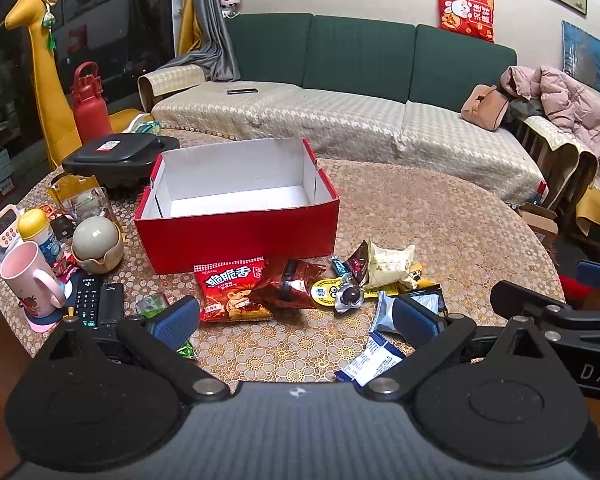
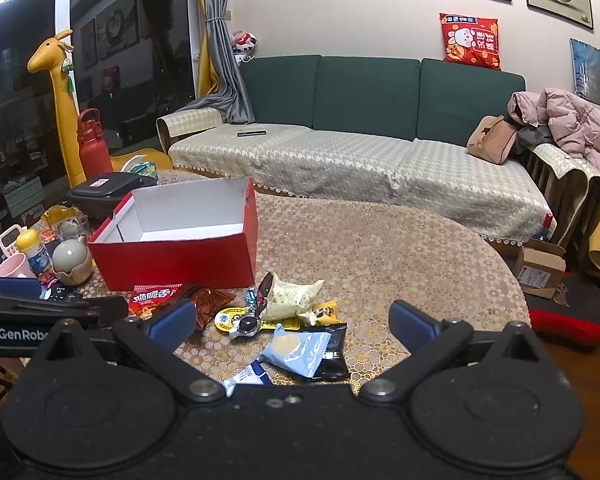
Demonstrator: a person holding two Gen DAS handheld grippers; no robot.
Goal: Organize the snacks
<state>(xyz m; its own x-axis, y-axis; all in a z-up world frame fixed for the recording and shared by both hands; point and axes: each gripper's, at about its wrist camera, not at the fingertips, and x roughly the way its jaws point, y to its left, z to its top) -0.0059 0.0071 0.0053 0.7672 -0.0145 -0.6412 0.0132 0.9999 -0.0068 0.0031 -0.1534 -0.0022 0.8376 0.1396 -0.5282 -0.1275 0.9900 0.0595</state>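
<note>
Hovering both grippers, left gripper (image 1: 296, 316) and right gripper (image 2: 292, 326), jaws apart and empty; snacks (image 1: 300, 288) lie on the desk (image 1: 420, 220) ahead, before the empty red box (image 1: 236, 232), blue packet (image 2: 296, 350) nearest my right.

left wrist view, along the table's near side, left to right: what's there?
pink mug → remote controls → red snack bag → dark red foil pack → crumpled cream wrapper
</note>
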